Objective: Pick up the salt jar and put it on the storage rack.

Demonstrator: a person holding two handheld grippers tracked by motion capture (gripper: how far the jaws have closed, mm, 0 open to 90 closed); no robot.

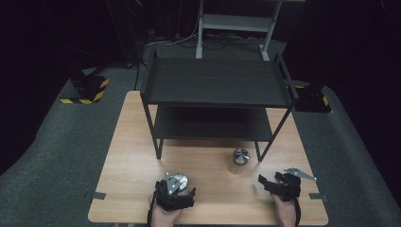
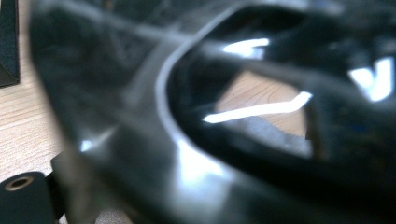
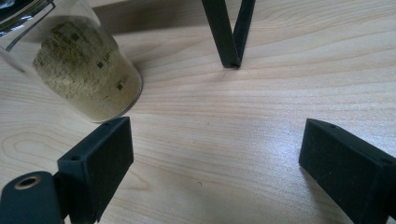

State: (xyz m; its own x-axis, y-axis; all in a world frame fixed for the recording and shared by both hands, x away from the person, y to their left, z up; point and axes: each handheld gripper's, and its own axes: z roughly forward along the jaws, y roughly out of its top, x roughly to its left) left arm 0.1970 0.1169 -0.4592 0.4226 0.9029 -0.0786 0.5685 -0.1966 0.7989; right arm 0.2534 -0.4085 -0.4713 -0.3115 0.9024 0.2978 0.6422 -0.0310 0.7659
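On the table's (image 1: 123, 156) near edge, a silver-lidded jar (image 1: 178, 182) is enclosed by the left gripper (image 1: 176, 190); its grip cannot be judged. Nothing is held between the right gripper's (image 1: 265, 182) spread jaws, near a second jar (image 1: 239, 161).
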